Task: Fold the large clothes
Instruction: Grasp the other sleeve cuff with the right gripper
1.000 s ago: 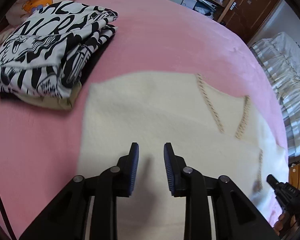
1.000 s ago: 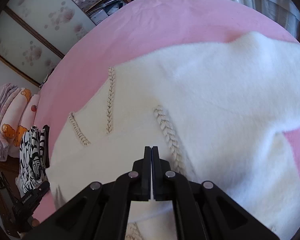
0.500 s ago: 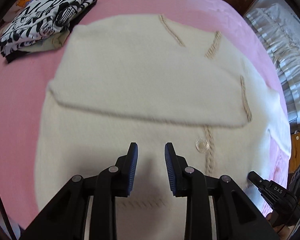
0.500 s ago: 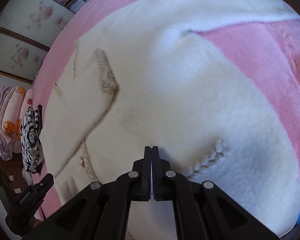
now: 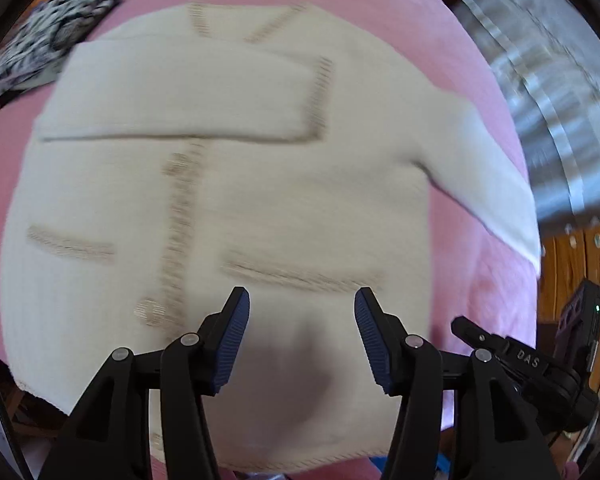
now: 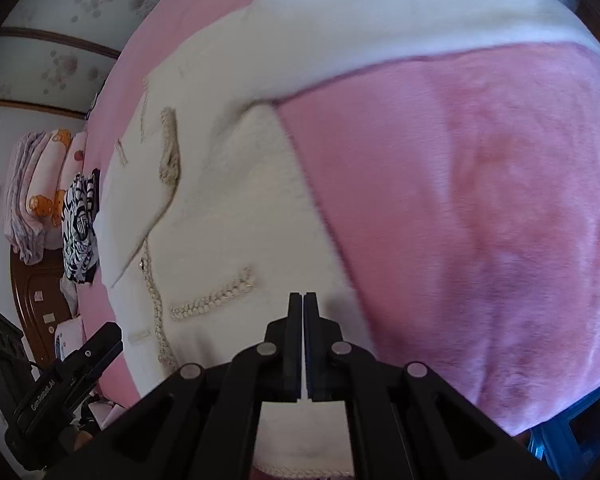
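Observation:
A cream knitted cardigan (image 5: 236,184) with beige braided trim lies flat on the pink bed cover (image 5: 488,272). One sleeve is folded across its chest; the other sleeve (image 5: 496,184) stretches out to the right. My left gripper (image 5: 300,304) hovers above the cardigan's lower hem, its jaws opening, nothing between them. In the right wrist view the same cardigan (image 6: 236,208) fills the left half. My right gripper (image 6: 303,304) is shut and empty, above the cardigan's lower right edge.
A folded black-and-white patterned garment (image 5: 48,36) lies at the far left of the bed, also in the right wrist view (image 6: 78,224). Rolled pink blankets (image 6: 36,184) lie beyond it. The bed's near edge runs just below both grippers. A wooden cabinet (image 5: 580,256) stands at right.
Both grippers have drawn back from the cardigan's collar area toward its hem and the bed's near edge. The left jaws have spread wider. The right jaws stay shut.

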Demonstrator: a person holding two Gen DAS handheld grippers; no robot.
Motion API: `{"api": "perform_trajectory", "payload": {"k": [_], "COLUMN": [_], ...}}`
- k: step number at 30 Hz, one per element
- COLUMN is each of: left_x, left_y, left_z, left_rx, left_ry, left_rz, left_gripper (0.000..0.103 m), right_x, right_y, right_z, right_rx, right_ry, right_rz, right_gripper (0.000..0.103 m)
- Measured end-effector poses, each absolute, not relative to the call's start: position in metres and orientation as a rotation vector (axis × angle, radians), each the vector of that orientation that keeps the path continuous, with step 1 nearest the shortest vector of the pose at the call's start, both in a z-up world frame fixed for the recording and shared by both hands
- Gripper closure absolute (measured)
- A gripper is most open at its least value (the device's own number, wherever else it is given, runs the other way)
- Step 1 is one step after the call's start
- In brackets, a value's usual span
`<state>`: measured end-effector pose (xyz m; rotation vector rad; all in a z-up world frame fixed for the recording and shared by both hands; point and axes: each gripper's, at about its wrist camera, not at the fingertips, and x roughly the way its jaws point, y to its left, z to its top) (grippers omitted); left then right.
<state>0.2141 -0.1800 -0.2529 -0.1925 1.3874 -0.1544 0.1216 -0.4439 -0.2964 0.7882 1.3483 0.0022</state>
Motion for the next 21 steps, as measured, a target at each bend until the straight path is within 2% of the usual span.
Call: {"api": "perform_trajectory", "payload": {"k": [10, 15, 21], "left_x": [0.220, 0.236, 0.257], "left_y": [-0.331, -0.361, -0.383], "left_z": [-0.244, -0.242, -0.250], "left_rx": [0.121, 0.192, 0.179], "left_ry": [1.406, 1.401, 1.414], "left_rz": [-0.439, -0.473, -0.448], "left_gripper": [0.047, 0.043, 0.042], "right_x": [0.051, 0.032, 0.043], "right_y": [-0.581, -0.631, -0.678], "right_z": [-0.307, -0.320, -0.326], "right_rx": [1.010, 1.173, 1.231], "right_ry": [1.264, 1.147, 0.997], "right_rz": [-0.254, -0.357, -0.395], "right_gripper": [0.102, 0.102, 0.101]}}
